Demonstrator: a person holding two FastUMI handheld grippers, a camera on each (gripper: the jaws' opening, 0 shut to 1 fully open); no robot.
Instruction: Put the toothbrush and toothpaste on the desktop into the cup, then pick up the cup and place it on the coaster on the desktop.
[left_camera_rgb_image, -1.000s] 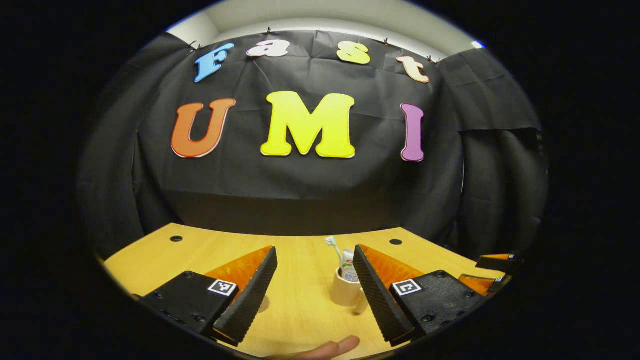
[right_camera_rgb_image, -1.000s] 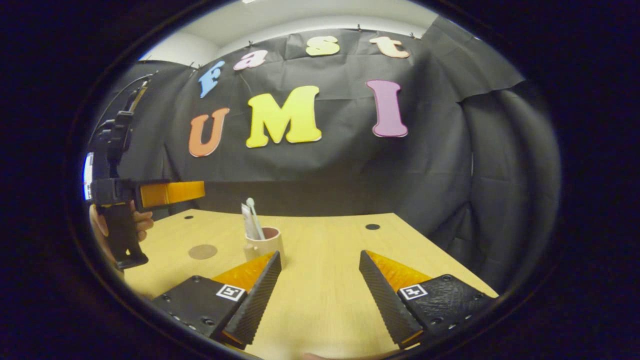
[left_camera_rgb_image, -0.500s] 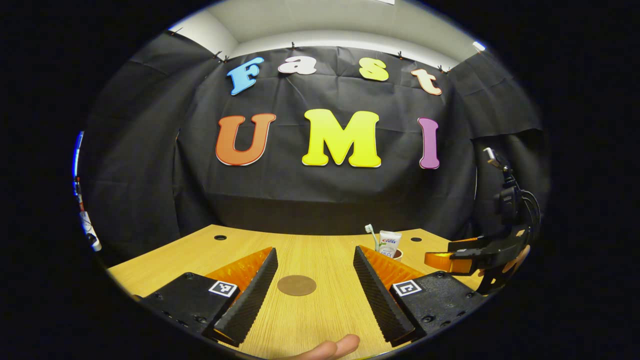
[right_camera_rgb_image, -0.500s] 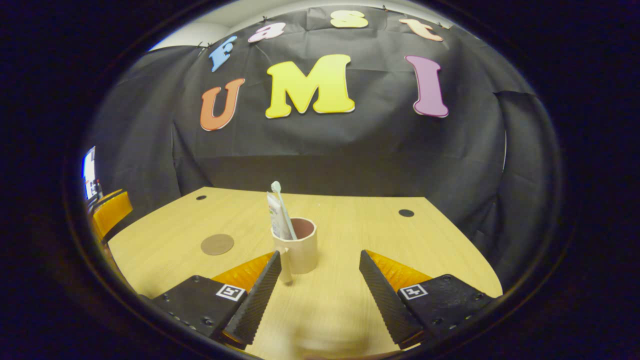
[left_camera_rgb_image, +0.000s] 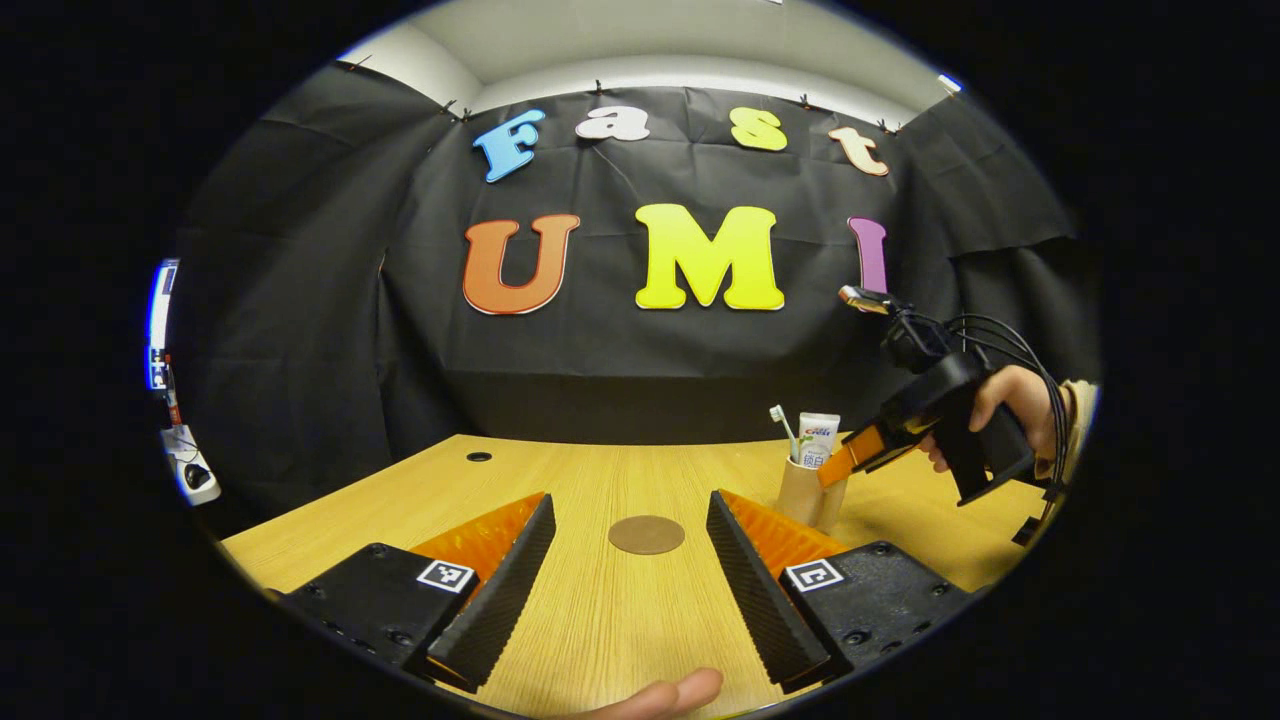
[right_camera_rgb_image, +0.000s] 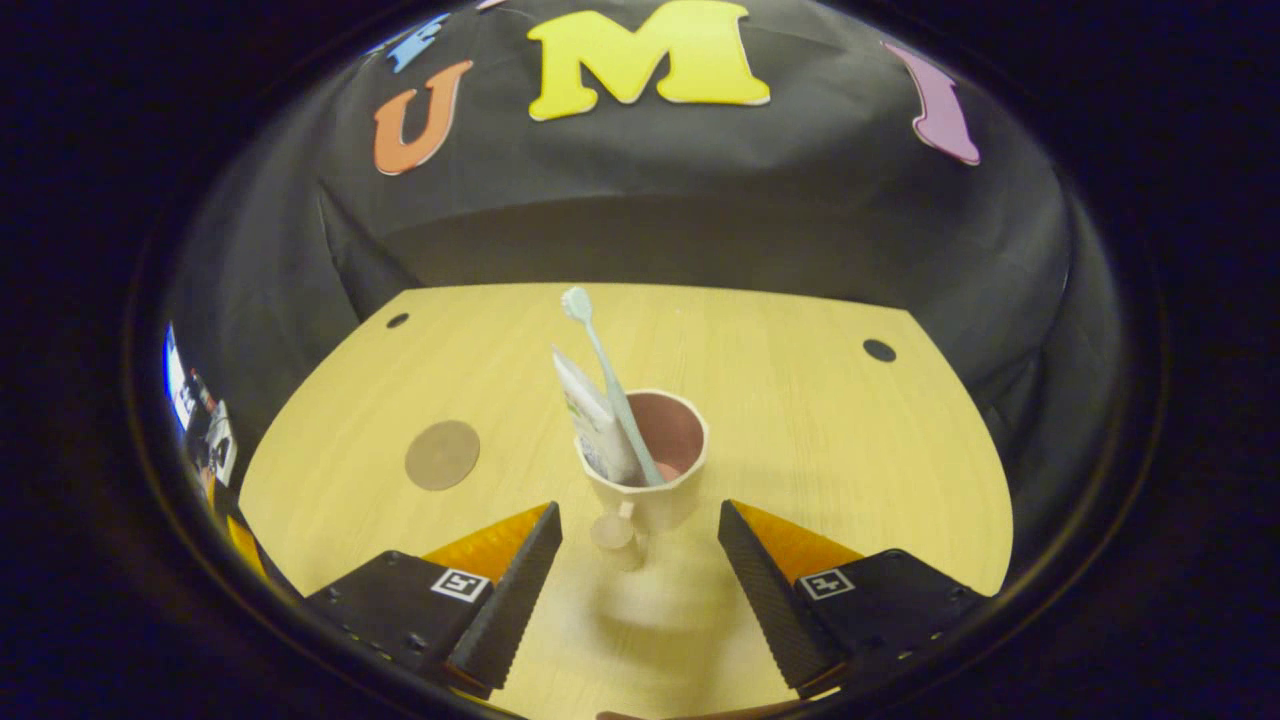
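A beige cup (right_camera_rgb_image: 648, 492) with a pink inside stands on the wooden desk, its handle (right_camera_rgb_image: 612, 532) turned toward the camera. A pale toothbrush (right_camera_rgb_image: 606, 374) and a white toothpaste tube (right_camera_rgb_image: 592, 418) lean in it. My right gripper (right_camera_rgb_image: 640, 535) is open, tilted down, its fingers just short of the cup on either side. In the left gripper view the cup (left_camera_rgb_image: 808, 490) stands at right with the right gripper (left_camera_rgb_image: 850, 462) reaching down beside it. My left gripper (left_camera_rgb_image: 630, 530) is open and holds nothing, with the round brown coaster (left_camera_rgb_image: 646, 534) on the desk ahead between its fingers.
The coaster (right_camera_rgb_image: 442, 454) lies on the desk (right_camera_rgb_image: 800, 420) left of the cup. Small dark holes (right_camera_rgb_image: 879, 350) mark the desk's far corners. A hand (left_camera_rgb_image: 1005, 395) holds the right gripper. A fingertip (left_camera_rgb_image: 668, 694) shows at the near edge.
The right gripper has come forward and tipped down over the cup, which now sits between its fingers' tips. The left gripper's view has swung left onto the coaster.
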